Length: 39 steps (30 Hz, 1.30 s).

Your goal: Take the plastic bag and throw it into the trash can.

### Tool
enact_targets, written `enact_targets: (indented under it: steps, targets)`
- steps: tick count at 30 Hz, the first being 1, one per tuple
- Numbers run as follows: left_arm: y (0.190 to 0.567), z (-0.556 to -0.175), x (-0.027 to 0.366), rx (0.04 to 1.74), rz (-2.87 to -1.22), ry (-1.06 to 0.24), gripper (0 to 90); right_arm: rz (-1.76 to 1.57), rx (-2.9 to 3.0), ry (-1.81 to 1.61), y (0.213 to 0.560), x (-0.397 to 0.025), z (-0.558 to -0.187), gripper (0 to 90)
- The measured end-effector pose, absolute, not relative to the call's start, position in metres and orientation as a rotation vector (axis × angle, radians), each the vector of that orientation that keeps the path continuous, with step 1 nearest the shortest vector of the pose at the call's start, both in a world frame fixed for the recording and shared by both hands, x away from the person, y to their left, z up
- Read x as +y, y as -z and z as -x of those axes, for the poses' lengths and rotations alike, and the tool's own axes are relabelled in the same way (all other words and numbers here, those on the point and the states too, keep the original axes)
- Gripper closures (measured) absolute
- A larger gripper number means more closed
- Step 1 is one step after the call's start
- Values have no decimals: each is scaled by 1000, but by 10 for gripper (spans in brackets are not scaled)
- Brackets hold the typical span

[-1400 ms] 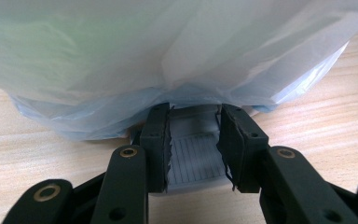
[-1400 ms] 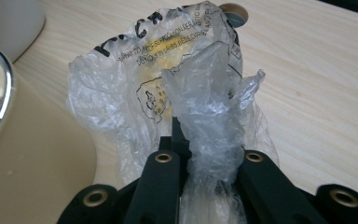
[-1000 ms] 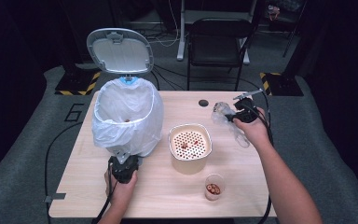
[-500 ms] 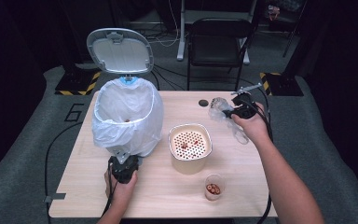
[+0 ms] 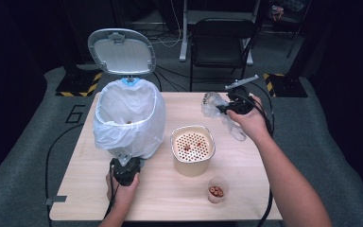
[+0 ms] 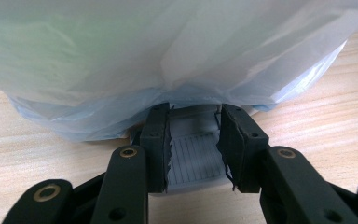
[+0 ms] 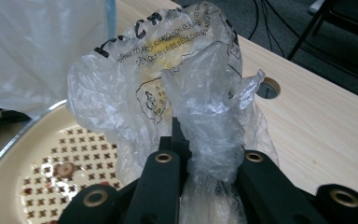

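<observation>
At the table's two o'clock corner, a crumpled clear plastic bag [image 5: 216, 108] is pinched by the right gripper [image 5: 230, 108] while the bin pedal [image 6: 193, 156] is clamped by the left gripper [image 6: 193, 149]; a slipped pedal could drop the lid [image 5: 121, 52] before the bag reaches the bin [image 5: 128, 118].

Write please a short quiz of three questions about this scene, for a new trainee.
1. True or false: the right gripper is shut on the crumpled plastic bag.
2. What do the left gripper jaws hold? A) bin pedal B) small cup C) cable
3. What lies in the small cup?

Key
1. True.
2. A, the grey pedal under the lined bin.
3. A few small reddish-brown pieces.
</observation>
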<state>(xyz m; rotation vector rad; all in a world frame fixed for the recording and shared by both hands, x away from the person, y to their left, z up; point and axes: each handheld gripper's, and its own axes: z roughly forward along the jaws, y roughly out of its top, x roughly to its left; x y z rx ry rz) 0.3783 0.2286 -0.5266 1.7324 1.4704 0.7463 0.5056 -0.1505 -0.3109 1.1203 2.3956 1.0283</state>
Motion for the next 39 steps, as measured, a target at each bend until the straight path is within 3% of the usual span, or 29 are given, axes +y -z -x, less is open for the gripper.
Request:
enact_targets:
  steps: [39]
  targets:
    - [526, -378, 229, 1471, -1729, -751, 635, -668, 2611, -1177, 232, 17, -478, 832]
